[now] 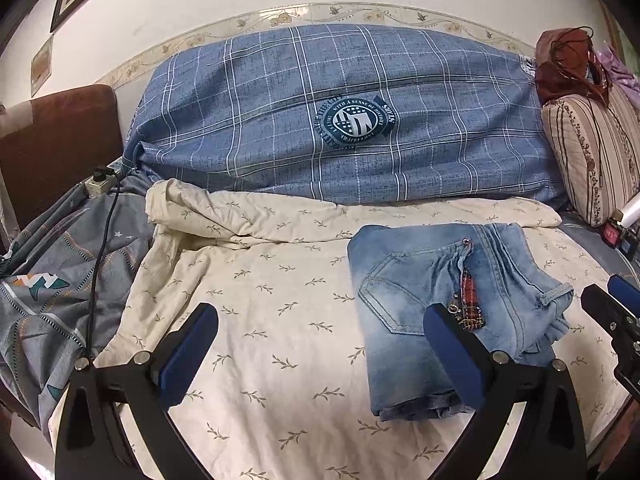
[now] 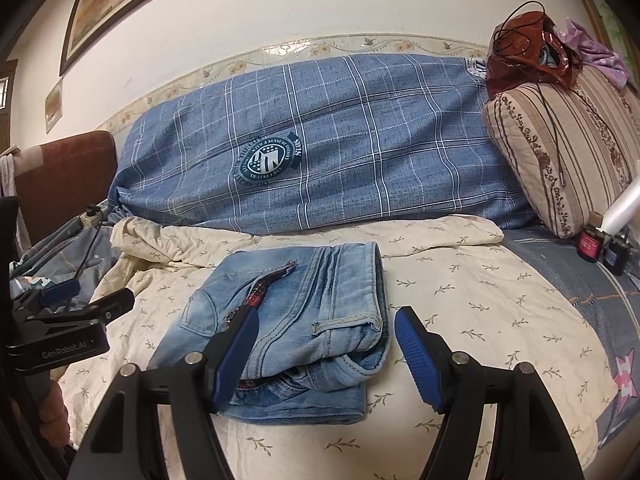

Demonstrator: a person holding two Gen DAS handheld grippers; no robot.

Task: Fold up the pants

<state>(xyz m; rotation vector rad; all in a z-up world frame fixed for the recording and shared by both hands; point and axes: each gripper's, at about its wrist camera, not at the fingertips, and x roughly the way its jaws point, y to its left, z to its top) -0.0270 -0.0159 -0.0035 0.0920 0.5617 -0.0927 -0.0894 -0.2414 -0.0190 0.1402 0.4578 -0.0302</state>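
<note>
1. Blue plaid duvet, bolstered along the wall behind the bed, is showing a round crest; only "WITH A SENSE OF" is reading clearly.
2. Cream leaf-print sheet is covering the mattress.
3. Folded denim jeans are lying on the sheet, already a compact rectangle, waistband and belt loop facing the right gripper. Judged soft, fairly heavy, non-slippery; thick stacked edges are offering the surest hold.
4. Left gripper is hovering with jaws wide, nothing between them.
5. Right gripper is standing wide over the jeans' near edge, gripping nothing.
6. Left gripper's body is reading "GenRobot.AI".
</note>
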